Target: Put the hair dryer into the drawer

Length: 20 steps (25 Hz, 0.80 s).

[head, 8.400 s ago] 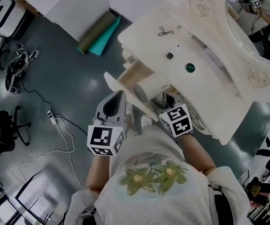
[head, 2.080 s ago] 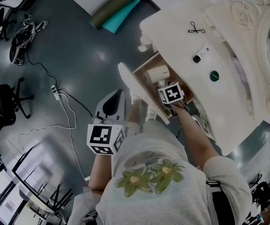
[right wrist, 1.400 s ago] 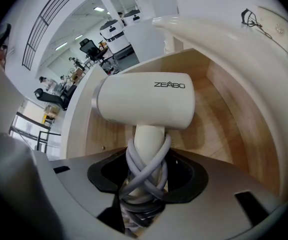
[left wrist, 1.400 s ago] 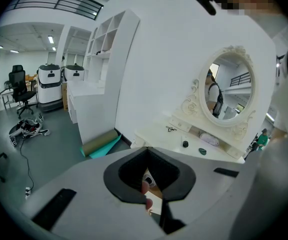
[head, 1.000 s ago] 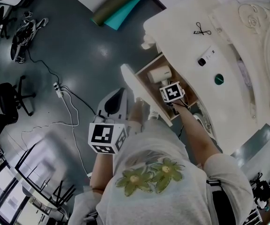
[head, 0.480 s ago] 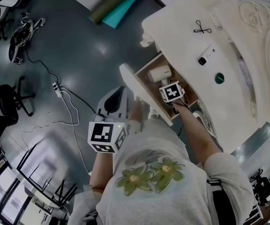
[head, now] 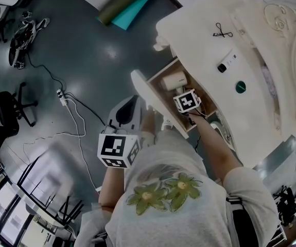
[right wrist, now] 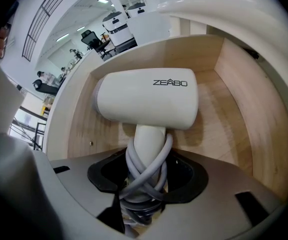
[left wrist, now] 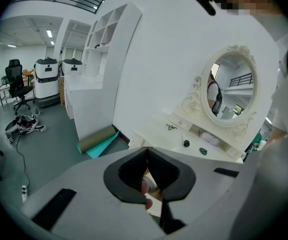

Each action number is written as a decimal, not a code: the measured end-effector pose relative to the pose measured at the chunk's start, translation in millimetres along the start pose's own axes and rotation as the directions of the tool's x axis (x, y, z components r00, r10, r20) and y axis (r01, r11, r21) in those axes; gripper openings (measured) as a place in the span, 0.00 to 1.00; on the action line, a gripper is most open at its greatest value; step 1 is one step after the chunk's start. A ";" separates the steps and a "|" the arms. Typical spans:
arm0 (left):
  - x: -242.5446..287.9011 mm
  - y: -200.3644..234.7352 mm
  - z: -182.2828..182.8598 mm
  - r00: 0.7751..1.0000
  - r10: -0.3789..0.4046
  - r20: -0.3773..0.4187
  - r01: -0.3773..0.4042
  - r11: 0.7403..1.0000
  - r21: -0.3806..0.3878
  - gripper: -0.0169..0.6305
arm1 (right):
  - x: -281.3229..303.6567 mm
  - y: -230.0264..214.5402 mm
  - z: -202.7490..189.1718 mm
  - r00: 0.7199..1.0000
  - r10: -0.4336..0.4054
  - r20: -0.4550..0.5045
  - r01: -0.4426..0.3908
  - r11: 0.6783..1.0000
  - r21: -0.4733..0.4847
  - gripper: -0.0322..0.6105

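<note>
The right gripper (right wrist: 146,180) was clamped on the cord-wound handle, the best hold, of the hair dryer (right wrist: 146,99), probably light, rigid and slick, inside the drawer (right wrist: 236,114) near its far wall, while the left gripper (left wrist: 147,153) hung closed, empty.

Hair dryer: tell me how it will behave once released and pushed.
The hair dryer looks rigid and top-heavy, a bulky barrel over the slim handle in the right gripper, so it will probably tip sideways. The cord wrapped round the handle is floppy and may loosen. Its smooth shell should slide easily on the wooden drawer.
</note>
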<state>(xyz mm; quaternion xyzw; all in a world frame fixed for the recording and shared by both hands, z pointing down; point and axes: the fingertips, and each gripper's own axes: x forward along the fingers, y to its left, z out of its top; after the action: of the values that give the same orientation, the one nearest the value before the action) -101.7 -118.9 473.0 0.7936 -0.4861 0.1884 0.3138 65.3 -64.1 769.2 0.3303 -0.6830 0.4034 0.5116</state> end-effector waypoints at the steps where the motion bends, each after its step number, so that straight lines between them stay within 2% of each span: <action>1: 0.9 -0.1 0.0 1.000 -0.001 0.000 0.001 1.000 -0.001 0.04 | 0.0 0.8 0.6 1.000 -0.001 -0.003 0.001 1.000 -0.007 0.37; 6: 6.1 -3.8 3.5 1.000 -0.012 0.007 0.012 1.000 -0.007 0.04 | 0.9 -0.1 0.4 0.999 -0.027 -0.032 0.025 0.999 -0.042 0.37; 20: -0.3 -7.4 13.2 0.999 -0.018 0.040 0.019 1.000 -0.006 0.04 | 0.9 4.8 -1.2 0.998 0.002 -0.061 -0.006 0.998 -0.064 0.37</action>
<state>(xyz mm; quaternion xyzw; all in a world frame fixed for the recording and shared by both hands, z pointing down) -95.3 -125.2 460.9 0.8006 -0.4855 0.1679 0.3083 61.5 -60.9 769.2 0.2998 -0.6805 0.3921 0.5416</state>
